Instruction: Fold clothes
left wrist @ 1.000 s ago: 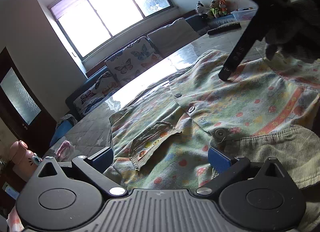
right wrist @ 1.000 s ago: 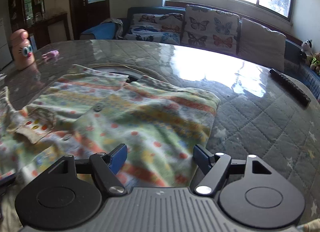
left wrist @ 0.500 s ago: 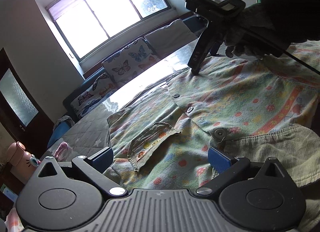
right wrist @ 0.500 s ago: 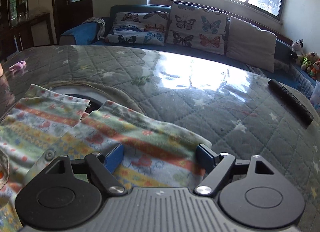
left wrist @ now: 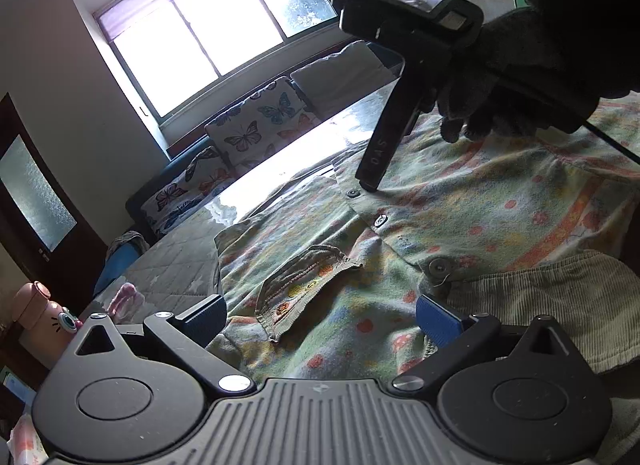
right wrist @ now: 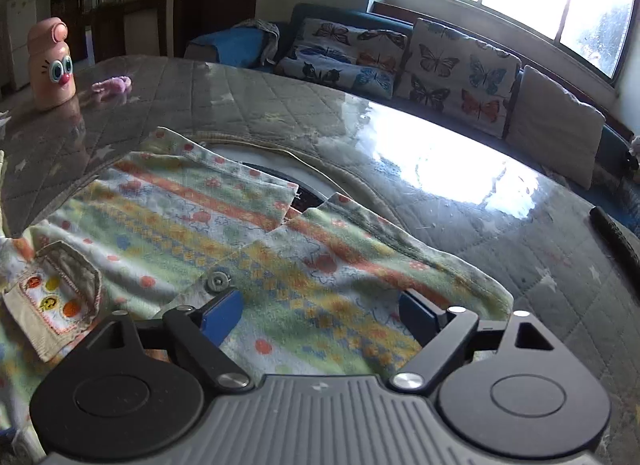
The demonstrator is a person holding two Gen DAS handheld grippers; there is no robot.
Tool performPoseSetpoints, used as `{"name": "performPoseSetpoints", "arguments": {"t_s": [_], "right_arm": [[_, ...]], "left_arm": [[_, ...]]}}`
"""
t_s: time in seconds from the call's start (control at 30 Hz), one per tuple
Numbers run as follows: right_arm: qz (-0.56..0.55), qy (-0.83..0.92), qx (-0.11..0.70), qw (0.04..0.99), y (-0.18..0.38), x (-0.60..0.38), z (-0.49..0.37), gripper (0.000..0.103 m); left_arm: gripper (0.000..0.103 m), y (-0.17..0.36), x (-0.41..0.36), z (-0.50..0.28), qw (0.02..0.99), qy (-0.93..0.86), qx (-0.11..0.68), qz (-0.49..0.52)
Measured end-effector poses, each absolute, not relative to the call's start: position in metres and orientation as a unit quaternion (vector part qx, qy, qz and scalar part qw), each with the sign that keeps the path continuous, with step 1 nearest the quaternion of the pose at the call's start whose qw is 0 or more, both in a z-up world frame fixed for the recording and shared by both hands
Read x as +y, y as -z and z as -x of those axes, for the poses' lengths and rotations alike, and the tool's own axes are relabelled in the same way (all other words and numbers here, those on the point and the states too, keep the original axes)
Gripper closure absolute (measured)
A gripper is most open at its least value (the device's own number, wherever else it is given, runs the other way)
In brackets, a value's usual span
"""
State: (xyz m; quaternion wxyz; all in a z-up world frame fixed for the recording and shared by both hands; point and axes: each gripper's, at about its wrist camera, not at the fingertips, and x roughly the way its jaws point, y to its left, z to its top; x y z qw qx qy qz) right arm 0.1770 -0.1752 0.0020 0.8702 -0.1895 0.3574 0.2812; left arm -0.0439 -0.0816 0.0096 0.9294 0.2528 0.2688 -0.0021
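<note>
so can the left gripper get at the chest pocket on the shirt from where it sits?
Probably yes. The left gripper is open, the pocket lies flat just ahead between its fingers, nothing covers it. The right gripper, jaws opening, touches the shirt farther off.

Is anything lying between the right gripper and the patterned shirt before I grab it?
Nothing visible. The right gripper hangs just above the patterned shirt, its jaws opening with only bare cloth under them. The pink bottle and the remote sit well off on the table.
</note>
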Motion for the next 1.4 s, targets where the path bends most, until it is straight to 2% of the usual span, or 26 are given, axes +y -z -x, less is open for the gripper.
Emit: {"name": "performPoseSetpoints", "arguments": {"t_s": [0.17, 0.6, 0.93, 1.2, 1.4], "right_arm": [[0.19, -0.286, 0.353, 0.87, -0.009, -0.177, -0.168, 0.015], [0.241, -0.338, 0.321, 0.851, -0.011, -0.19, -0.06, 0.014], [0.219, -0.378, 0.309, 0.845, -0.038, -0.203, 0.0, 0.014], [0.244, -0.376, 0.319, 0.835, -0.015, -0.2, 0.03, 0.014], [0.225, -0.356, 0.309, 0.853, -0.024, -0.219, 0.032, 0.011]], "left_arm": [[0.0, -0.016, -0.075, 0.045, 0.932, 0.004, 0.268, -0.244], [0.0, -0.015, -0.065, 0.05, 0.933, -0.013, 0.278, -0.226], [0.0, -0.016, -0.061, 0.057, 0.937, -0.012, 0.278, -0.212], [0.0, -0.011, -0.064, 0.066, 0.934, -0.009, 0.283, -0.219], [0.0, -0.027, -0.061, 0.065, 0.943, -0.008, 0.268, -0.199]]}}
